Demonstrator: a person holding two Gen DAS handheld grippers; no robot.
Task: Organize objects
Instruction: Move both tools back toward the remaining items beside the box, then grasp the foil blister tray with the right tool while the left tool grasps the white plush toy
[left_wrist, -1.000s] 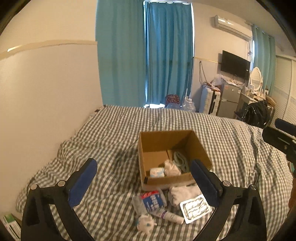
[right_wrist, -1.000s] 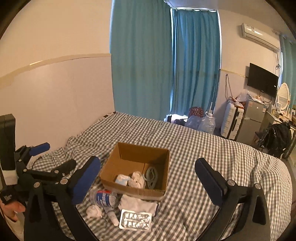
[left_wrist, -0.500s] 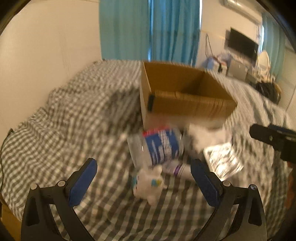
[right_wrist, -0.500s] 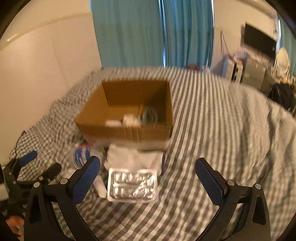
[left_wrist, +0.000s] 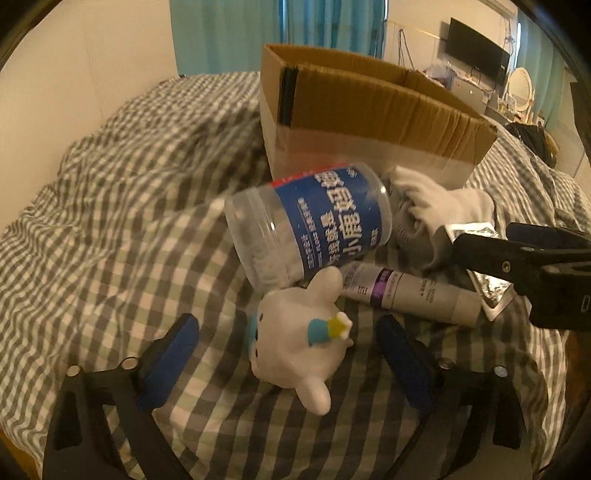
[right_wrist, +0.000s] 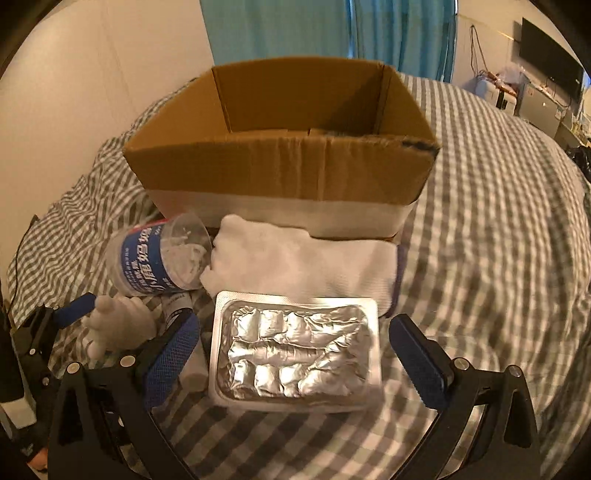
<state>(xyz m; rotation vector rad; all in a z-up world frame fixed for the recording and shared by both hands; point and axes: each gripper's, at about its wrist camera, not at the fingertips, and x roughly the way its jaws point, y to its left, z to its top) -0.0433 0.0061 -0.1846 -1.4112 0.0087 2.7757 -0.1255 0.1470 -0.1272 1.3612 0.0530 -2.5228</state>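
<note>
Moved: both grippers have come down from high above the bed to just over the pile in front of the cardboard box (right_wrist: 284, 173).
Left gripper (left_wrist: 286, 352): jaws spread wide, holding nothing, either side of the white plush toy (left_wrist: 299, 347).
Right gripper (right_wrist: 295, 354): jaws spread wide, holding nothing, flanking the foil blister pack (right_wrist: 295, 354).
Clear jar (left_wrist: 310, 225): on its side, blue label, touching the toy.
Tube (left_wrist: 410, 293): lies right of the toy.
White cloth (right_wrist: 306, 262): between pack and box.
Bed (right_wrist: 498, 221): checked cover carries everything.
</note>
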